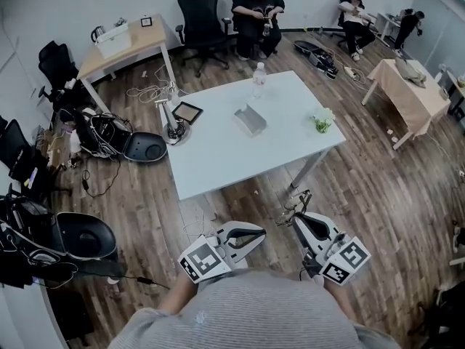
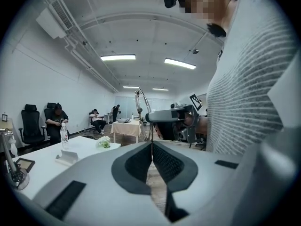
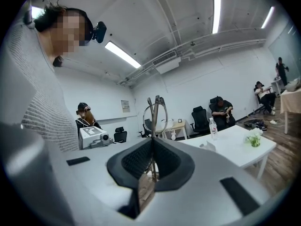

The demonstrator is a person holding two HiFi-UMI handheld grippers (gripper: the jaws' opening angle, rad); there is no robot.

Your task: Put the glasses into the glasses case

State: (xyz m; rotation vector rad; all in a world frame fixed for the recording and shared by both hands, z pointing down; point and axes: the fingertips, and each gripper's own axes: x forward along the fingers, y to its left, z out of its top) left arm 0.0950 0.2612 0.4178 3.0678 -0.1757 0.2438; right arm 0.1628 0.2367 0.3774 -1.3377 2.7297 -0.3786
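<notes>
Grey ribbed sweater (image 1: 247, 311) fills the bottom of the head view. Just past it I have both grippers held low and close to the body, roughly level, with their tips angled toward each other.

My left gripper (image 1: 256, 233) sits near 6 o'clock. Its own view shows what the head view cannot: the pads are pressed flat together with nothing between them.

My right gripper (image 1: 295, 222) sits nearer 5 o'clock. Its own view shows the jaws clamped on the glasses (image 3: 155, 118), which stand upright out of the pads with a thin wire lens ring above them. From the head, the glasses (image 1: 293, 206) are only a fine tangle at the tips.

Further on, toward 12 o'clock, the white table (image 1: 218, 158) carries the glasses case (image 1: 251, 118) near its middle, well apart from the glasses. Beyond it a water bottle (image 1: 259, 78) stands by the far edge. A small flower bunch (image 1: 322, 120) sits at 2 o'clock.
</notes>
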